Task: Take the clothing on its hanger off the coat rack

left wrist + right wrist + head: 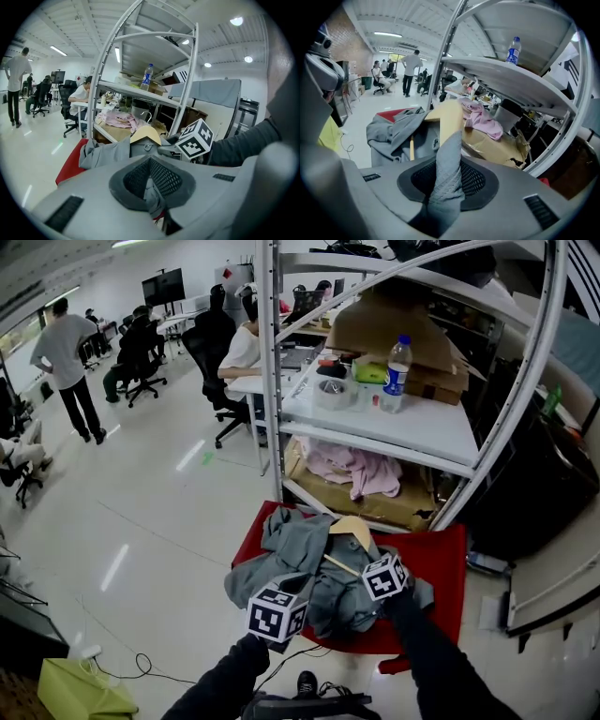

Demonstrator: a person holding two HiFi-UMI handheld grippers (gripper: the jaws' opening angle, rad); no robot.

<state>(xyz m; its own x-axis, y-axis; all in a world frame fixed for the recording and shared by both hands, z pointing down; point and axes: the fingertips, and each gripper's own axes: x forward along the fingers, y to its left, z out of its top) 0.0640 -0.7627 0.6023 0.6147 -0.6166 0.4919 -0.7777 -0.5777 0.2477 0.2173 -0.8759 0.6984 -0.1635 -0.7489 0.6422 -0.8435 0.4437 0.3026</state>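
Observation:
A grey garment (305,563) lies bunched on a red surface (442,559), still on its wooden hanger (349,529). The hanger's metal hook (146,115) is free of any rail. My left gripper (152,194) is shut on a fold of the grey cloth at the garment's near left. My right gripper (440,197) has a thick upright fold of the same cloth (447,164) pinched between its jaws, just right of the hanger (447,117). In the head view both marker cubes sit over the garment's near edge.
A white metal shelf rack (272,381) stands right behind the red surface. It holds a water bottle (397,371), a tape roll, cardboard boxes and a pink cloth (356,470). People sit and stand at the far left. A green bag (80,690) and cables lie on the floor.

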